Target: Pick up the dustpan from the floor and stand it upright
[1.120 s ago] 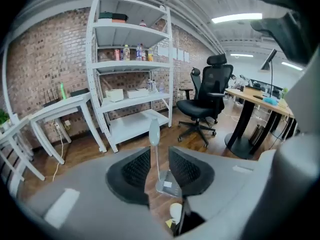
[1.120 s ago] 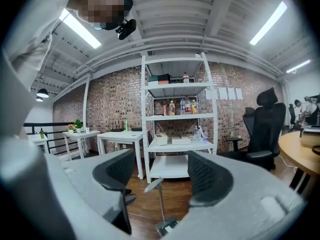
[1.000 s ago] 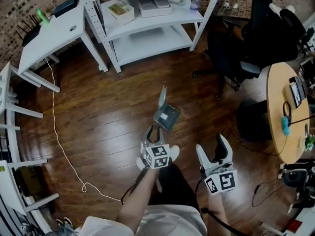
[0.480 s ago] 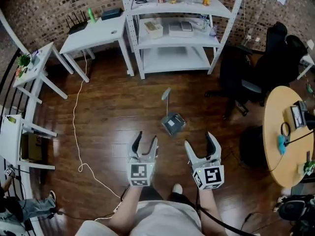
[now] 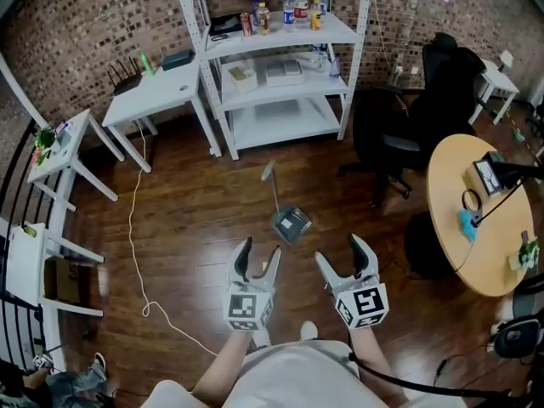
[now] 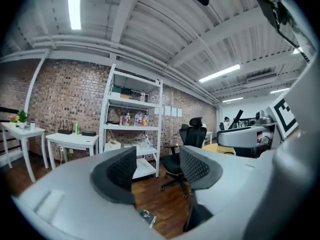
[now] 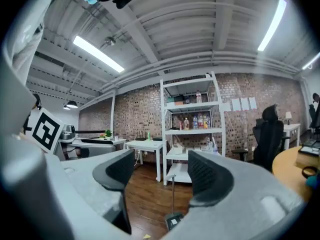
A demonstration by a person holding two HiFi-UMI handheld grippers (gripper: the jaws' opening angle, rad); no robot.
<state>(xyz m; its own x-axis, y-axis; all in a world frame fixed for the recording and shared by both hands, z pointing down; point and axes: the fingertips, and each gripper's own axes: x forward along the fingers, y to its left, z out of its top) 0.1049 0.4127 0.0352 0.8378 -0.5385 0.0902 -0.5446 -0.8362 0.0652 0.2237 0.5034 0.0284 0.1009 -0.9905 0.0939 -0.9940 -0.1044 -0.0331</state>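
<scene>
The left gripper (image 5: 260, 250) and right gripper (image 5: 340, 252) are held level, side by side. Both pairs of fingers (image 6: 120, 170) are spread with nothing between; the left pair has just been opening. Since 1 second ago the left gripper has been drawn back from the dustpan (image 5: 291, 224), which is left standing upright on the wooden floor (image 5: 187, 215) just ahead, before a shelf (image 5: 280, 92) and a brick wall (image 5: 76, 32).

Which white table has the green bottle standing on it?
The white table beside the shelving rack; the table farther left carries a plant instead.
</scene>
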